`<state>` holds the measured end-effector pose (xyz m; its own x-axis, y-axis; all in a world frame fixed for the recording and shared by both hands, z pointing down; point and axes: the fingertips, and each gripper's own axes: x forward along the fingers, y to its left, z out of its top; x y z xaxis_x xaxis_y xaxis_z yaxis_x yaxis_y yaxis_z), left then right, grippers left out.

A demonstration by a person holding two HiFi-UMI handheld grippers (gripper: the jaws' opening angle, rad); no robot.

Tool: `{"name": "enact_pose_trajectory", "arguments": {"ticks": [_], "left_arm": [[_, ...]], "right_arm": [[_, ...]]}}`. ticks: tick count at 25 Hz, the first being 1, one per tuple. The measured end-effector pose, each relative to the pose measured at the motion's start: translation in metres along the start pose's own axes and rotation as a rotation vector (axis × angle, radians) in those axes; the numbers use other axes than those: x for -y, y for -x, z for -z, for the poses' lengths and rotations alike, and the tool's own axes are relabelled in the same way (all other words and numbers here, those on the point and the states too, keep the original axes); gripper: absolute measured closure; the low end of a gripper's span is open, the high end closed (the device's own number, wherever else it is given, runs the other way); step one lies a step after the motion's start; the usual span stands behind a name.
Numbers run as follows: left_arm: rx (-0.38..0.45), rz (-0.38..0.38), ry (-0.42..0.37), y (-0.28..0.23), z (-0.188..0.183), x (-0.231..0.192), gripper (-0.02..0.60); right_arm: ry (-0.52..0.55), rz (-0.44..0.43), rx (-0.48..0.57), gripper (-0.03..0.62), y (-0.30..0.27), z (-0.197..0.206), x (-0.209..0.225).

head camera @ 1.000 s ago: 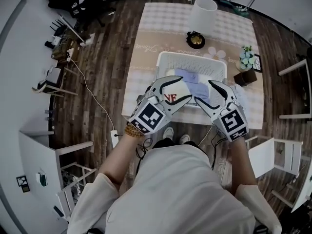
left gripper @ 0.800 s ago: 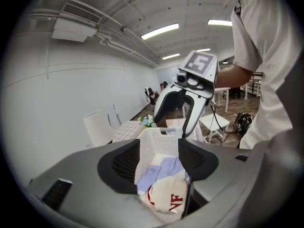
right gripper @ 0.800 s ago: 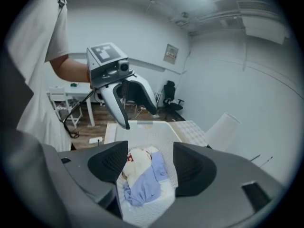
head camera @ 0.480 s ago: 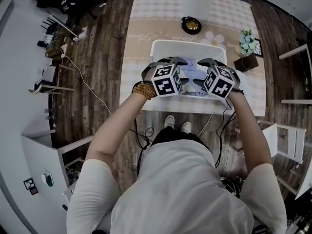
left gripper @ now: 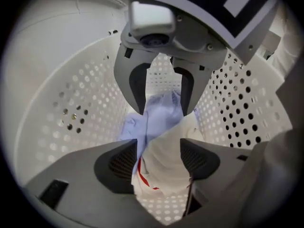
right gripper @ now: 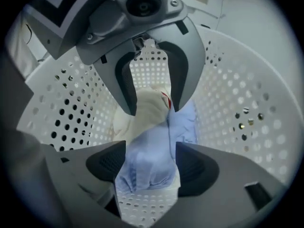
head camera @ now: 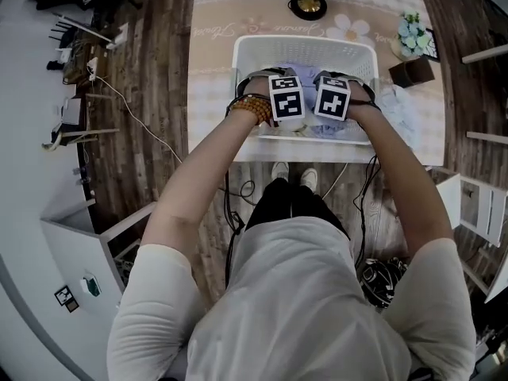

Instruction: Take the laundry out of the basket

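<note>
While the left tongs point(left gripper: 159, 159) and right tongs point(right gripper: 145, 163) are opening deep in the basket point(left gripper: 71, 103) — white top point(left gripper: 164, 141) between the left pair, blue shirt point(right gripper: 149, 172) between the right — I'd push lower before squeezing.

- Head view: camera on person's head, high above, looks steeply down. White-shirted torso point(head camera: 294, 308) fills lower frame. White perforated plastic basket point(head camera: 246, 54) sits upper centre on beige checked tablecloth point(head camera: 210, 70). Dark plank floor point(head camera: 159, 94) at upper left.
- Left gripper view: camera inside basket, very near, faces downward. Perforated walls fill frame left and right.
- Right gripper view: same, from opposite side.
- Shared by gripper views: crumpled light-blue garment point(left gripper: 159, 110) and white garment with red mark point(left gripper: 164, 165), frame centre, near-far order reversed.
- Shared with head view: basket.
</note>
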<state>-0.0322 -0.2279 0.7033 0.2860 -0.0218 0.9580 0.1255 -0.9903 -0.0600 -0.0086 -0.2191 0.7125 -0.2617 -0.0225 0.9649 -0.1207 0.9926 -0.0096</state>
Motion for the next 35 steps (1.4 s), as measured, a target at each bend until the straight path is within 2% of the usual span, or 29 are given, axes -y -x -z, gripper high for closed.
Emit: {"name": "enact_pose_trajectory", "arguments": {"ticks": [2, 6, 13, 15, 17, 19, 21, 26, 31, 35], "left_arm": [[-0.036, 0.033, 0.024, -0.021, 0.01, 0.004, 0.25], [-0.075, 0.053, 0.012, -0.053, 0.023, 0.009, 0.247], [-0.06, 0.058, 0.002, -0.076, 0.026, 0.007, 0.249], [-0.056, 0.071, 0.002, -0.076, 0.027, 0.008, 0.27], [-0.059, 0.082, -0.004, -0.074, 0.026, 0.01, 0.333], [-0.062, 0.089, -0.009, -0.069, 0.025, 0.012, 0.393], [-0.065, 0.094, -0.009, -0.06, 0.023, 0.014, 0.455], [-0.067, 0.098, 0.004, -0.025, 0.015, 0.015, 0.466], [-0.056, 0.037, -0.014, 0.019, 0.001, -0.013, 0.466], [-0.035, 0.028, -0.023, 0.059, -0.013, -0.005, 0.468]], "right_arm": [[0.001, -0.006, -0.029, 0.243, -0.021, 0.009, 0.003], [-0.013, -0.024, -0.068, 0.237, -0.052, 0.021, 0.004], [0.023, -0.027, -0.078, 0.24, -0.075, 0.021, 0.003], [0.025, -0.027, -0.067, 0.273, -0.074, 0.02, 0.003], [0.035, -0.028, -0.064, 0.349, -0.072, 0.019, 0.001], [0.05, -0.023, -0.068, 0.409, -0.068, 0.018, 0.0], [0.059, -0.013, -0.063, 0.431, -0.059, 0.015, 0.0], [0.049, 0.015, -0.042, 0.439, -0.023, 0.003, -0.002], [0.02, 0.08, -0.001, 0.442, 0.025, -0.008, 0.021], [0.009, 0.098, 0.031, 0.442, 0.066, -0.017, 0.011]]}}
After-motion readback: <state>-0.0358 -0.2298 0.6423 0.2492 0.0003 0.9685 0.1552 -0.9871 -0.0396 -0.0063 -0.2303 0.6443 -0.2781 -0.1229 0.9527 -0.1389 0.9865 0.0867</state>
